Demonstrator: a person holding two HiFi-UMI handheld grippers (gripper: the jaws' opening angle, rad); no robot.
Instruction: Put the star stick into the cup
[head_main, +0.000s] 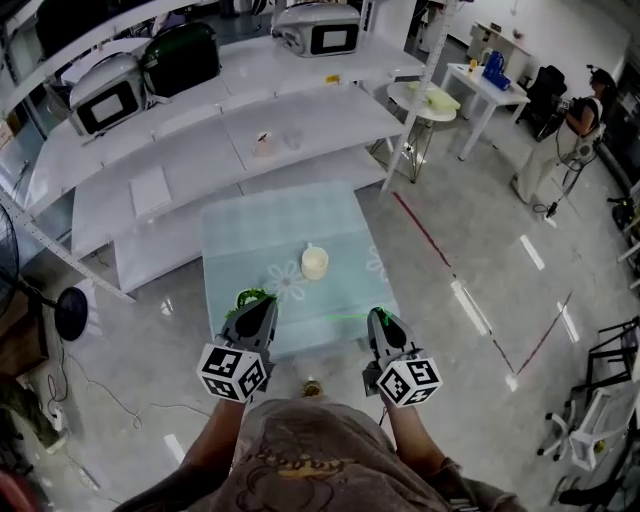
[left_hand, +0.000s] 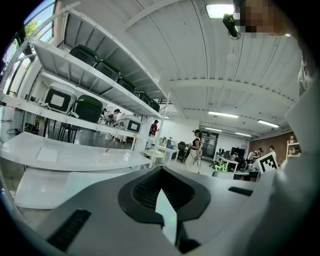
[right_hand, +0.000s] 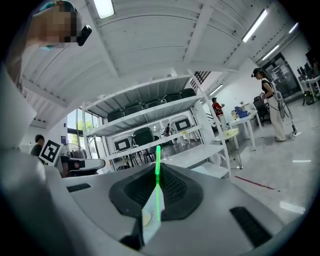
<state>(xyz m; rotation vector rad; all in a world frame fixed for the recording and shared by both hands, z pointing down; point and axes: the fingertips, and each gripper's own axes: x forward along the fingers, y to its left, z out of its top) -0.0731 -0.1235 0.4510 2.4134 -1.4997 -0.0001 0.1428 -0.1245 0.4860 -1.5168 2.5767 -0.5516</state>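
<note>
**Thin green stick pinched in the right tongs, cup waiting ahead**

The star stick (right_hand: 158, 185) looks like a slim, glowing-green rod, so it should weigh next to nothing. It is likely a little springy rather than truly stiff. A rod this narrow and smooth will tend to swivel or slide in a pinch, so a firm hold across the shaft suits it better than a hold at the very end. A grip well back from the leading end would leave that end free to enter the cup. No view shows the star itself clearly.

The right tongs (head_main: 380, 318) are clenched on the stick. In the right gripper view the shaft sits in the seam between the two pads and pokes out well beyond them. In the head view a faint green line runs from the right tongs sideways toward the left tongs (head_main: 255, 300), above the near edge of the tabletop (head_main: 250, 240).

The left tongs are also clenched. A small green glint shows through their seam, but nothing can be made out pressed between the pads, so they seem to hold nothing.

The cream cup (head_main: 314, 262) stands upright on the tabletop, ahead of both tongs and roughly between them. It is apart from the stick, which is not yet over its mouth
</note>
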